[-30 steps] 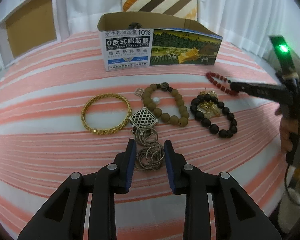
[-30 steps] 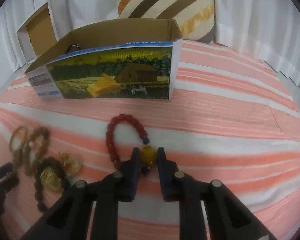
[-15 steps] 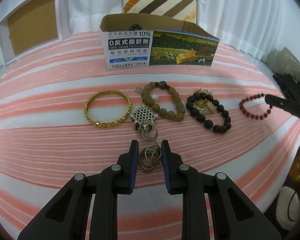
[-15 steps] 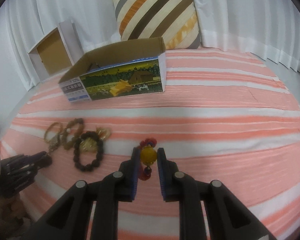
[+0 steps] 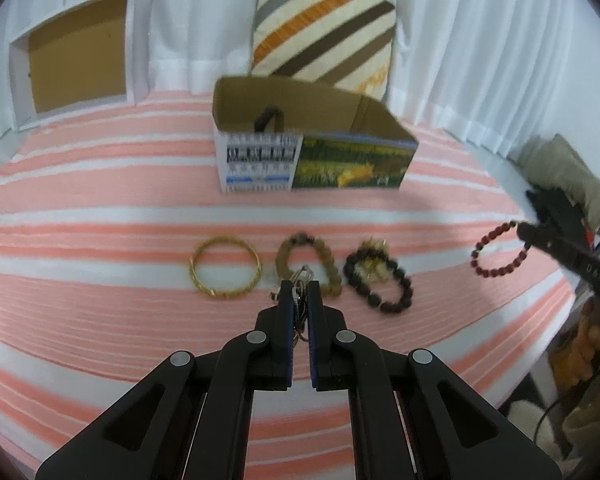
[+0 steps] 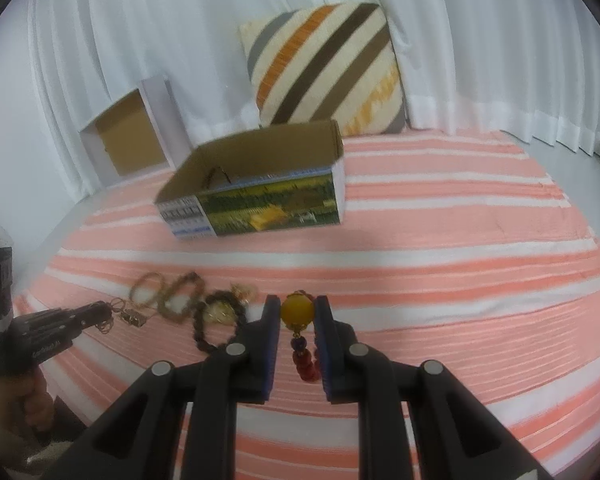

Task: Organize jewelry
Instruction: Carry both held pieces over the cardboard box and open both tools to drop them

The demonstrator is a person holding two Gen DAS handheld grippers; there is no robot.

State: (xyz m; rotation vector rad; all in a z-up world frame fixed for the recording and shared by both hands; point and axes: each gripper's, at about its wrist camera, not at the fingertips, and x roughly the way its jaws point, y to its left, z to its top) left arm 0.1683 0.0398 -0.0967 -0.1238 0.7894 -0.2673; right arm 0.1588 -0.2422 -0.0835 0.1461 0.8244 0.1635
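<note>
My left gripper (image 5: pixel 300 292) is shut on a silver chain necklace (image 5: pixel 299 304) and holds it above the striped bed. Its pendant (image 6: pixel 134 317) dangles below the gripper in the right wrist view. My right gripper (image 6: pixel 297 312) is shut on the yellow bead of a red bead bracelet (image 6: pixel 298 314); the bracelet hangs as a loop (image 5: pixel 500 254) at the right in the left wrist view. On the bed lie a gold bangle (image 5: pixel 225 270), a brown bead bracelet (image 5: pixel 309 262) and a black bead bracelet (image 5: pixel 380 280). An open cardboard box (image 5: pixel 312 140) stands behind them.
A striped pillow (image 5: pixel 324 36) leans on the white curtain behind the box. A white box lid (image 5: pixel 74 54) stands at the back left. A dark item (image 5: pixel 269 118) lies inside the box. The bed edge (image 5: pixel 556 308) drops off at the right.
Both grippers have risen and pulled back from the bed. The necklace has left the bed in the left gripper. The red bracelet has lifted with the right gripper.
</note>
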